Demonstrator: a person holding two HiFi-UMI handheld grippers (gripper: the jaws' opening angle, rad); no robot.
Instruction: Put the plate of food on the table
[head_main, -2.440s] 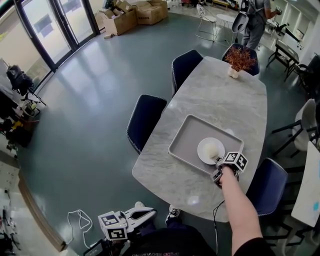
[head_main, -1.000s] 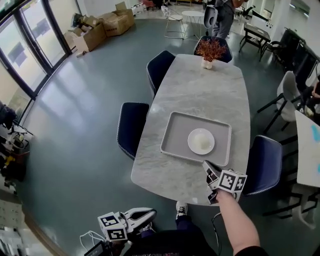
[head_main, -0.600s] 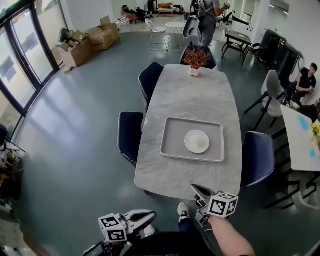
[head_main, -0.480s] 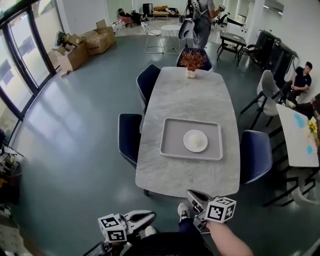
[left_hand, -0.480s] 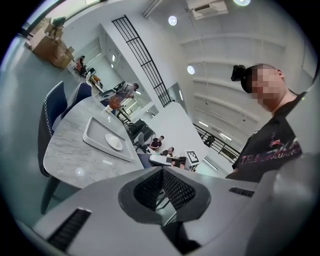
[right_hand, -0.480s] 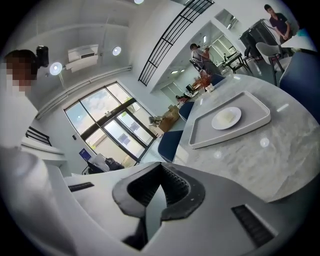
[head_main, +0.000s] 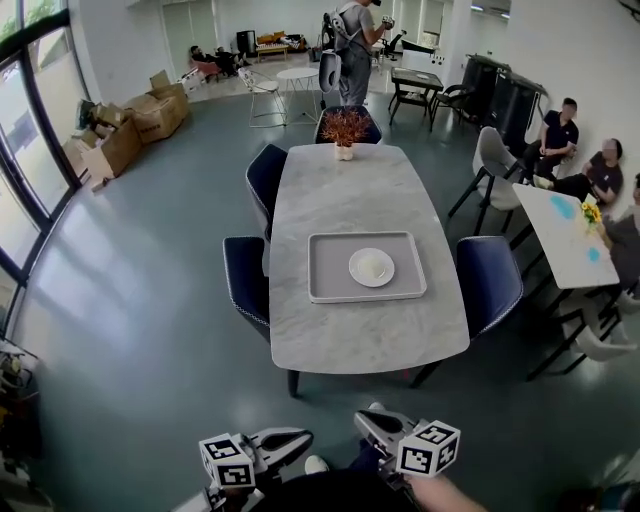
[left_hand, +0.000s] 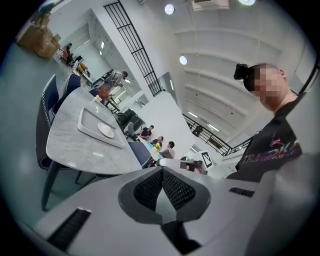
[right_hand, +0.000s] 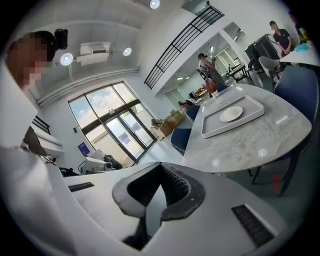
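Observation:
A white plate (head_main: 371, 267) with a pale mound of food lies on a grey tray (head_main: 330, 285) in the middle of the marble table (head_main: 350, 335). Both grippers hang well short of the table's near edge, at the bottom of the head view. My left gripper (head_main: 300, 438) is shut and holds nothing. Beside it my right gripper (head_main: 365, 421) is shut and empty too. The left gripper view has the plate (left_hand: 105, 130) and tray (left_hand: 87, 125) far off beyond its shut jaws. In the right gripper view the plate (right_hand: 231, 114) rests on the tray (right_hand: 220, 127), far from the jaws.
Navy chairs (head_main: 244, 280) stand along both long sides of the table, and a potted plant (head_main: 345, 128) sits at its far end. People sit by a white table (head_main: 560, 240) at the right. One person (head_main: 352, 50) stands at the back. Cardboard boxes (head_main: 120, 135) lie far left.
My right gripper has come off the plate's edge and drawn back past the table's near edge. The whole view has backed away from the table. The plate stays on the tray.

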